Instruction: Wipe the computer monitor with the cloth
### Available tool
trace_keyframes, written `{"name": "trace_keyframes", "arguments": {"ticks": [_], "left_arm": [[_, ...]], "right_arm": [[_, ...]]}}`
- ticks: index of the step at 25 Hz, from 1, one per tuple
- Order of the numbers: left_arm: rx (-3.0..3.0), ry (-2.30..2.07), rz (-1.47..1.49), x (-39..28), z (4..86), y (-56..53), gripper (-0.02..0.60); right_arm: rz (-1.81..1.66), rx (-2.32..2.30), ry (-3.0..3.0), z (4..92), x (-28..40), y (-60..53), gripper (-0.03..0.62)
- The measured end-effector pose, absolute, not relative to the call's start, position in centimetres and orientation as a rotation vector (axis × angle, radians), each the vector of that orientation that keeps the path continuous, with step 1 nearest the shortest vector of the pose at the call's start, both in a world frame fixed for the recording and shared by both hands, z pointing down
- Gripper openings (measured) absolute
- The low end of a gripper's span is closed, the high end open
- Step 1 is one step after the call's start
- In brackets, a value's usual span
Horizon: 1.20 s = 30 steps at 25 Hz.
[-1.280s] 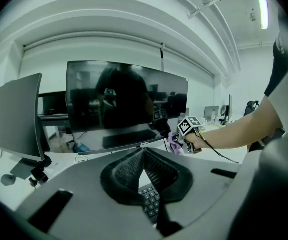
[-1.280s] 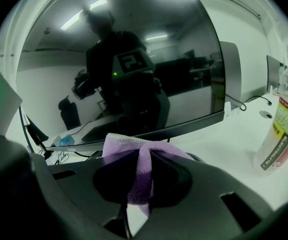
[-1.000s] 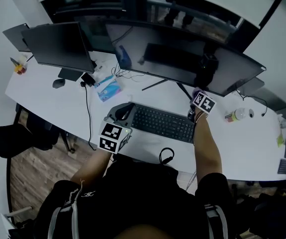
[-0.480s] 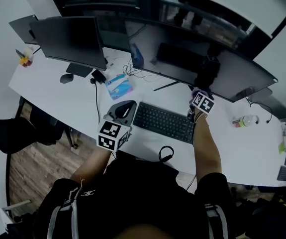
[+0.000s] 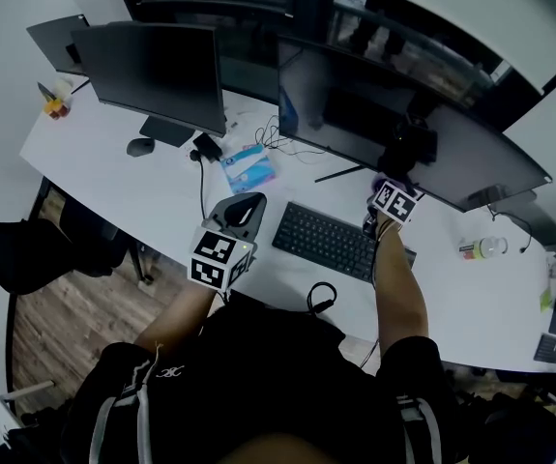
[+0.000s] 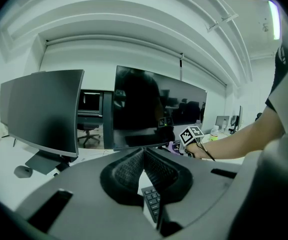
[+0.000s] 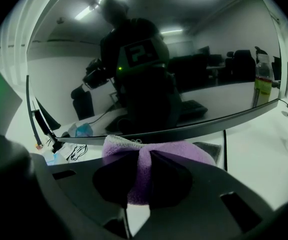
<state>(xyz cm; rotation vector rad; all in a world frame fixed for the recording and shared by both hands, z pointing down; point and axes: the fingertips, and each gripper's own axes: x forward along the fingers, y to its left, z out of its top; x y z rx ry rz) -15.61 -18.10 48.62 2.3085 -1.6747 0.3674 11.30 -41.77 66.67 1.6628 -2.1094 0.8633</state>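
The wide curved monitor [image 5: 403,124] stands dark at the back of the white desk [image 5: 113,177]. My right gripper [image 5: 384,184] is shut on a purple cloth [image 7: 144,156] and holds it just under the monitor's lower edge [image 7: 194,126], right of the stand. In the right gripper view the dark screen [image 7: 159,59] fills the frame above the cloth. My left gripper [image 5: 244,211] hovers over the desk left of the keyboard [image 5: 331,240], its jaws shut with nothing between them. In the left gripper view it [image 6: 144,159] faces the monitor [image 6: 154,109] from farther back.
A second, smaller monitor [image 5: 152,66] stands at the left with a mouse [image 5: 140,146] by its foot. A blue tissue pack [image 5: 248,167] and cables lie behind the keyboard. A bottle [image 5: 481,247] lies at the right, and a cable loop [image 5: 321,300] at the desk's front edge.
The head view has swung, so the desk and monitors sit further right in frame. Both grippers have kept their places; the right one stays at the monitor's lower edge with the cloth.
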Motion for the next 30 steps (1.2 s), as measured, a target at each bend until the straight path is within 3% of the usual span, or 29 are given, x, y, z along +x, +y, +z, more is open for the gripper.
{"name": "trace_keyframes", "arguments": {"ticks": [14,30], "left_arm": [[2.281,-1.697,0.365,-22.4,49.0,-18.4,0.012],[2.333,-1.621,0.347,-27.9,49.9,-20.2,0.012]], "right_arm": [[0.834,1.591,-2.151,66.9,2.0,-42.0,0.075],[0.960,1.682,-2.163,67.0,-2.7,-41.3,0.077]]}}
